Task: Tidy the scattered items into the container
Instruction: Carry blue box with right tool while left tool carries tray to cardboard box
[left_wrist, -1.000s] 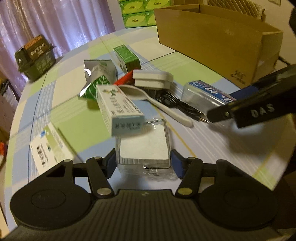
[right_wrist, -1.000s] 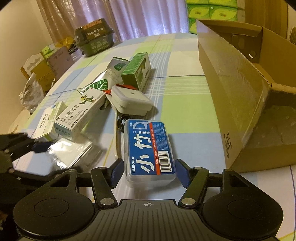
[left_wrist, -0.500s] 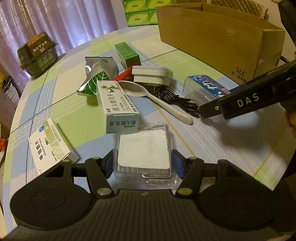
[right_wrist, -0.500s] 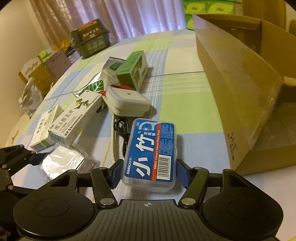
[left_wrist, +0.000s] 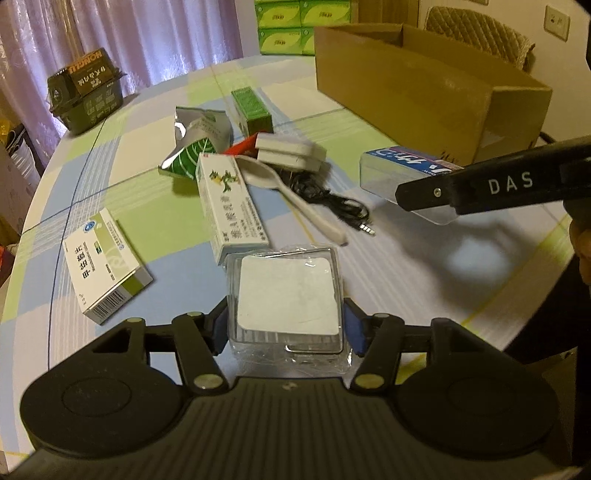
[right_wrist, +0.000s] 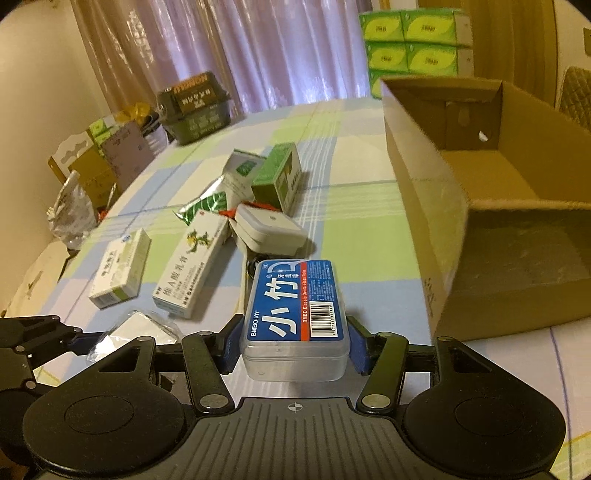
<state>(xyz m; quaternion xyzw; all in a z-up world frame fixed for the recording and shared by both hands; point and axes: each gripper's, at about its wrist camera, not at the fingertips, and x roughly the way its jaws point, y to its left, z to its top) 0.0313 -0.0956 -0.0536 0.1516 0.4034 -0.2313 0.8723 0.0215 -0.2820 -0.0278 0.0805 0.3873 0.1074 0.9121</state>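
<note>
— Between the blue pads of the right gripper (right_wrist: 294, 350), what is being pinched?

— A clear plastic dental floss pick box (right_wrist: 295, 317) with a blue label and a barcode, clamped on both long sides and held above the table (right_wrist: 369, 236). The cardboard box (right_wrist: 491, 206), open at the top, stands just to its right; only bare cardboard shows inside it.

— And the left gripper (left_wrist: 284, 325)?

— Its pads press against a clear square plastic case (left_wrist: 286, 299) with something white inside. From the right wrist view the same case shows at the lower left. Whether it rests on the tablecloth or is raised a little cannot be told.

— What lies farther out?

— Just beyond the clear case, a long white medicine carton (left_wrist: 231, 205) with a green plant print. To its left, apart from it, a white and green medicine box (left_wrist: 105, 264). To its right, a white spoon (left_wrist: 291, 195) and a coiled black audio cable (left_wrist: 332, 205) with its plug toward the near side.

— Behind those?

— A white charger (left_wrist: 288, 151) lying over something red, a silver and green foil pouch (left_wrist: 195, 146), and a small green carton (left_wrist: 253, 114). At the far left edge of the table sits a dark green box (left_wrist: 86, 96); beyond the far edge, stacked green tissue packs (right_wrist: 413, 44) stand before the curtain (right_wrist: 258, 48).
</note>
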